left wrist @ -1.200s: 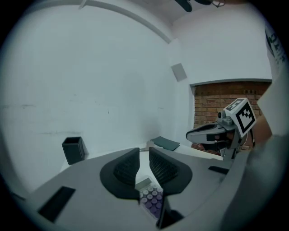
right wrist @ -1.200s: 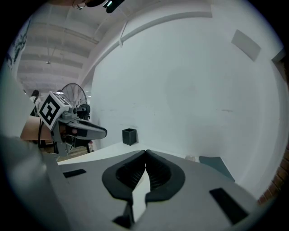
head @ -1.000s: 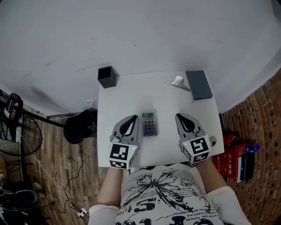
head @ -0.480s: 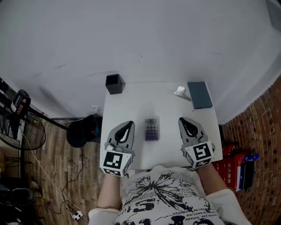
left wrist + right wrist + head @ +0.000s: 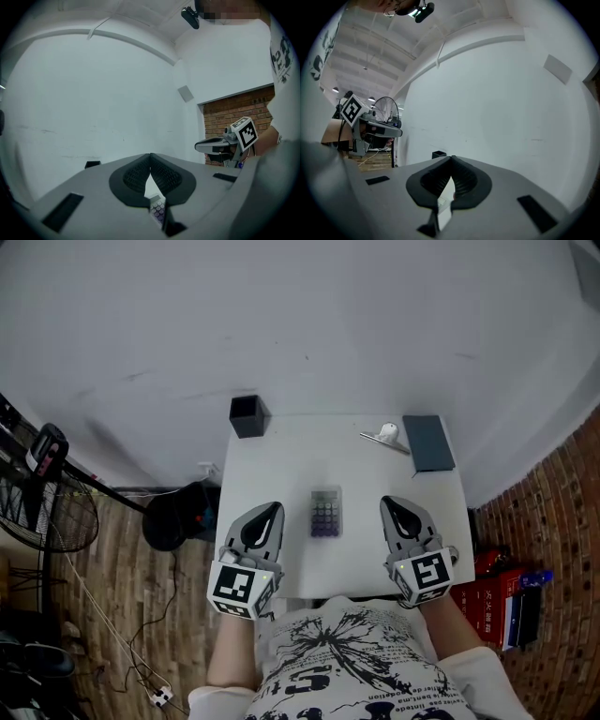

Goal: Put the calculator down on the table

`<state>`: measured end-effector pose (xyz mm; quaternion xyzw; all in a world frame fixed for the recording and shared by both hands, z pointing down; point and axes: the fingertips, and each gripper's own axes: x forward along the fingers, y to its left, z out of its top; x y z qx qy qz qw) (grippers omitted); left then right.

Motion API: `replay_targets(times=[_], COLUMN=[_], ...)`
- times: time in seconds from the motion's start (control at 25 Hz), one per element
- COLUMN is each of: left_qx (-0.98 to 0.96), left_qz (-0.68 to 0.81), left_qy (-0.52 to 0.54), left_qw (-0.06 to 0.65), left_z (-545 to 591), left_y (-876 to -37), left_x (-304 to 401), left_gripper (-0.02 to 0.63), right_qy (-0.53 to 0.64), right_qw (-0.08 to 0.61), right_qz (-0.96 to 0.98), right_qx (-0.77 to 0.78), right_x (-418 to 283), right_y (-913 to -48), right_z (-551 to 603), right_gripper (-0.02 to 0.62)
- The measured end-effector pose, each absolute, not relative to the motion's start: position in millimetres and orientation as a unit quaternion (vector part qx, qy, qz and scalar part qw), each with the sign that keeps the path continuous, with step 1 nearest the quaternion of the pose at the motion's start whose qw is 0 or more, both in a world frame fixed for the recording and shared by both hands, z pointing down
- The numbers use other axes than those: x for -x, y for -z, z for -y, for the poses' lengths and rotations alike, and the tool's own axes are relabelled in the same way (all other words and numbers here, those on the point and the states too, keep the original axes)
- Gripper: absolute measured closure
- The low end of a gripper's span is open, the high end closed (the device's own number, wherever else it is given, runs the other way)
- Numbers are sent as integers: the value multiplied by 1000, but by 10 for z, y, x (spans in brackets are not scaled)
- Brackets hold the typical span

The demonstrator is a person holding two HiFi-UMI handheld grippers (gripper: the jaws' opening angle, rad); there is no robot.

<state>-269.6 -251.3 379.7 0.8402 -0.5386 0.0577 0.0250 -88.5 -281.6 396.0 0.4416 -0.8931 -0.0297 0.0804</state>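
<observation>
Calculator (image 5: 325,513): flat, centre of table (image 5: 281,456). Left gripper (image 5: 271,508), right gripper (image 5: 388,502): jaws together, empty, near front edge. Advice: back away without nudging it.

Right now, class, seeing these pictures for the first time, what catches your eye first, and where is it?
Two grey grippers dominate the head view: the left gripper and the right gripper, both shut and empty, over the near half of the white table. Between them the calculator lies flat on the table, touched by neither. A black box sits at the far left corner.
</observation>
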Motion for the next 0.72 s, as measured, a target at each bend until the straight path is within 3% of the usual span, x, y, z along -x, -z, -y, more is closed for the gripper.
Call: replay_targets(times=[0.72], left_qx=[-822], left_qz=[563], left_qy=[-74], left_qw=[40], left_z=[2519], left_y=[-3908], left_x=[2749], left_gripper=[592], right_qy=[31], right_qw=[96], right_qz=[898], right_qx=[-429], right_x=[991], right_y=[-4075], right_z=[2784], right_gripper=[583])
